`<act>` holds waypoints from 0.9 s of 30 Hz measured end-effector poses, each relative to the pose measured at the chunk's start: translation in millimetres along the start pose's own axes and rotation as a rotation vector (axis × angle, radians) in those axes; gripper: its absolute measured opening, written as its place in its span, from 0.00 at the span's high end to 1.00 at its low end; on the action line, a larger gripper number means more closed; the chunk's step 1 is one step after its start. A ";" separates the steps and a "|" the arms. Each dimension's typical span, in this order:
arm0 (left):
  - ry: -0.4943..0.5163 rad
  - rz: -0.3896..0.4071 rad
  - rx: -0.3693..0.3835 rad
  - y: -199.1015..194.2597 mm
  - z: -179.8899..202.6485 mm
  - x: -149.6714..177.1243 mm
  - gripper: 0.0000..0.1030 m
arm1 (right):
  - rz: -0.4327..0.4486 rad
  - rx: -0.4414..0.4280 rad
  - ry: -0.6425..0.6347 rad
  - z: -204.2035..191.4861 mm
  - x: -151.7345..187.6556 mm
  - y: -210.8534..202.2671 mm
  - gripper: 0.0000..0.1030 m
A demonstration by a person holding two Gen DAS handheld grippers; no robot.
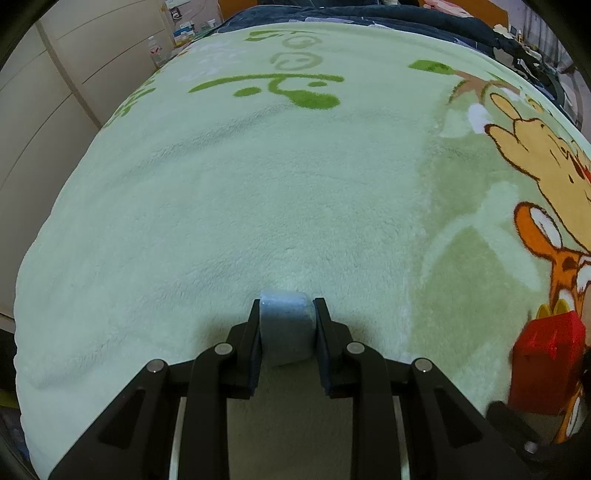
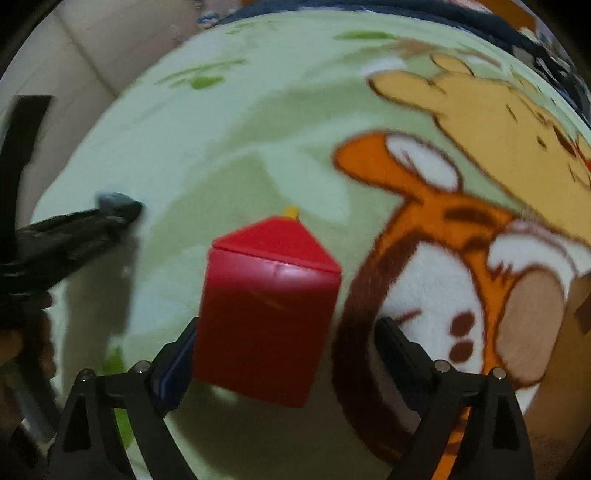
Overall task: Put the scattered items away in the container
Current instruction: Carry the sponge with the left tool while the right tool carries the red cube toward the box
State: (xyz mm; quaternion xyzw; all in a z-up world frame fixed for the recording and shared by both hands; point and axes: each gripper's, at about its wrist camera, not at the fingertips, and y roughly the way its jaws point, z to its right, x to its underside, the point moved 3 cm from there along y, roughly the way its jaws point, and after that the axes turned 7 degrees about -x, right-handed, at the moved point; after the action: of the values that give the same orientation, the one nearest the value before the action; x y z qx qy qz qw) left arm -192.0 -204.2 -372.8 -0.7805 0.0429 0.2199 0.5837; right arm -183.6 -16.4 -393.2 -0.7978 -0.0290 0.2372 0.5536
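Observation:
My left gripper (image 1: 286, 314) is shut on a pale blue foam block (image 1: 286, 325), held just over the green fleece blanket (image 1: 258, 192). The same gripper and block (image 2: 112, 202) show at the left of the right wrist view. A red box with a peaked lid and a yellow tip (image 2: 267, 310) stands on the blanket; it also shows at the right edge of the left wrist view (image 1: 546, 365). My right gripper (image 2: 284, 347) is open, its fingers on either side of the red box, the left finger (image 2: 177, 362) close to it.
The blanket carries cartoon bear and tiger prints (image 2: 461, 229) on its right side. Cream cabinet doors (image 1: 55, 92) stand beyond its left edge. Dark bedding (image 1: 369, 16) lies at the far end.

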 end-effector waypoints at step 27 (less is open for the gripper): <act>0.017 0.011 -0.009 -0.8 2.1 0.5 0.75 | 0.155 0.240 0.043 -3.9 -11.1 -16.4 0.60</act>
State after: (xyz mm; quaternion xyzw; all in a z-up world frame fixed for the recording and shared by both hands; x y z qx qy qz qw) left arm -191.9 -201.9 -372.8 -0.7845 0.0511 0.2168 0.5788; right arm -188.3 -16.9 -373.6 -0.7307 0.0732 0.2639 0.6254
